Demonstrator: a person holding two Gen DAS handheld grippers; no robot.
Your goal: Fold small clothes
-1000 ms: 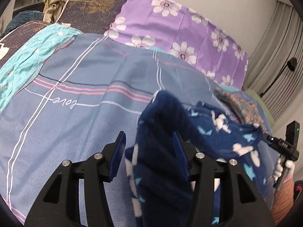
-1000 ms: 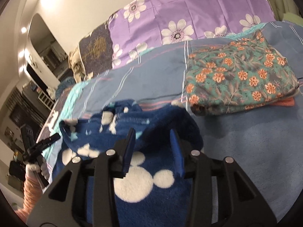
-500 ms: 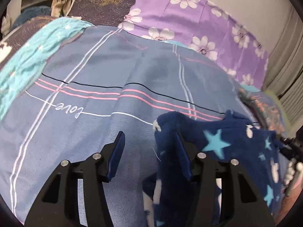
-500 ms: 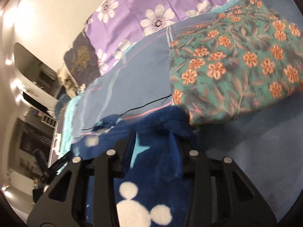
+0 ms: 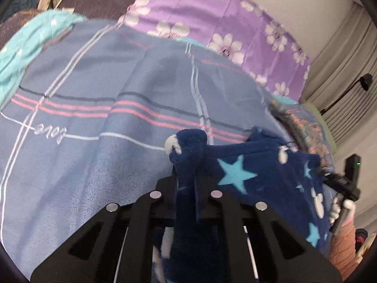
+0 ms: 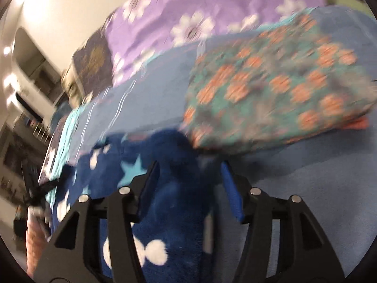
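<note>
My left gripper: both fingers buried in a bunched fold of the navy fleece garment; pads not visible. The fleece runs back past my fingers and off the bottom edge.

To the right of my left fingers, the floral folded garment is mostly hidden behind the fleece, smeared.

My right gripper: whole view motion-blurred. The floral folded garment ahead of my fingers shows only orange blots, pattern unreadable. An orange item peeks from under it, too little to identify. Fleece covers my left finger's inner face.
</note>
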